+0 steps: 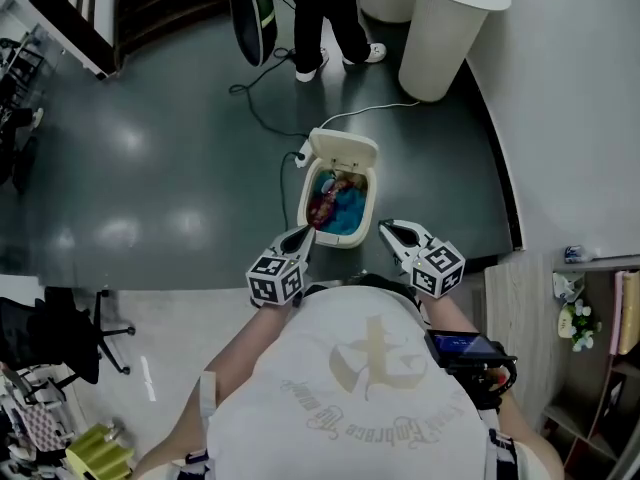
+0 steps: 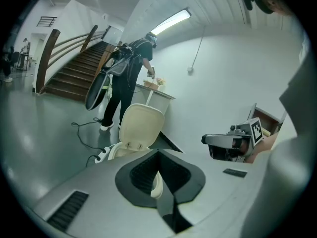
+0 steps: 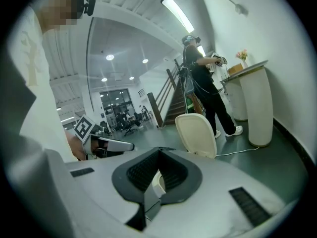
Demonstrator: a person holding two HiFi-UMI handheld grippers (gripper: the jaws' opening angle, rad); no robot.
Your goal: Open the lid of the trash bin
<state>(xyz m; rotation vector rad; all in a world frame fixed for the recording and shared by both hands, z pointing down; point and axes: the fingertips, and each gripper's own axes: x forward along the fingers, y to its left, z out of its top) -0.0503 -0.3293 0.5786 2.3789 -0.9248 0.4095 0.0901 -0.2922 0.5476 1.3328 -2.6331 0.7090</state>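
The bin (image 1: 370,200) stands on the dark floor (image 1: 180,168) with its lid (image 1: 344,149) up and red and blue stuff (image 1: 335,204) inside, and the left tool (image 1: 307,231) and the right tool (image 1: 384,226) hang just by its near edge, both closed tight and holding nothing.

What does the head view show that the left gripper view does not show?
Only the head view looks down into the trash bin, where blue and red rubbish lies inside. Only the left gripper view shows the ceiling light and the upper body of the standing person; the head view shows only that person's legs. Both views show the raised lid and the right gripper.
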